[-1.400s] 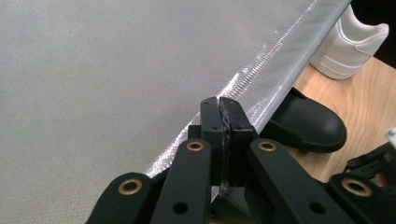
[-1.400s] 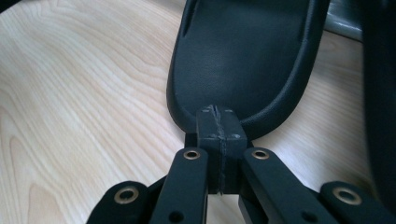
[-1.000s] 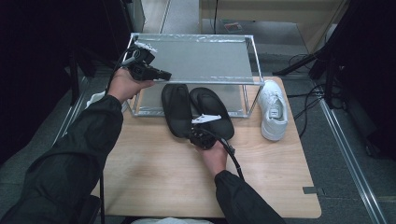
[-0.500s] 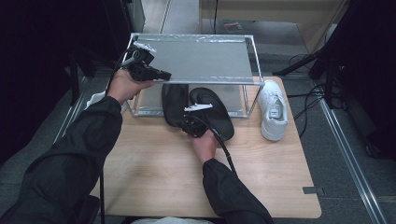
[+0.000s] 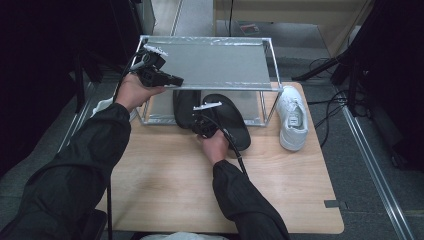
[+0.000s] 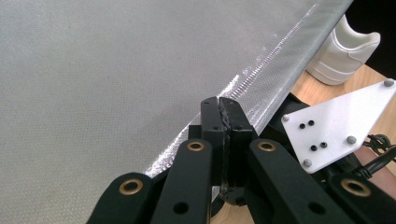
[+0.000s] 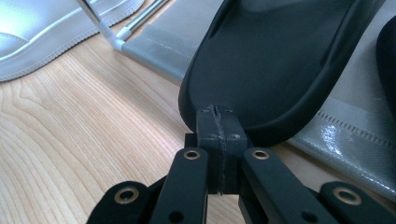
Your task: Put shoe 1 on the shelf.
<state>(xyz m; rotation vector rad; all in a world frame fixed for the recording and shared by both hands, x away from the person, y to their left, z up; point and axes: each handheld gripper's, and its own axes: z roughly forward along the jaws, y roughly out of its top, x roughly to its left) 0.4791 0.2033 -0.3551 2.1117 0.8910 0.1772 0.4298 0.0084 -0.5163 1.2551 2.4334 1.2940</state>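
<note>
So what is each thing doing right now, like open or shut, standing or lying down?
Left gripper: shut, empty, held over the top shelf.
Right gripper: shut, empty, tips at the heel of a black slipper.
Black slippers: lying flat, side by side, toes under the rack, heels sticking out.
White shoe: upright on the table, beside the rack.
Rack: standing, top shelf bare.

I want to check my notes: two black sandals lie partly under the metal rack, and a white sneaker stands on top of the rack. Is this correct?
Not quite. The white sneaker is not on top of the rack; it stands on the wooden table beside the rack's right end, as the high view shows. The rest holds: the two black sandals do lie partly under the rack.
</note>
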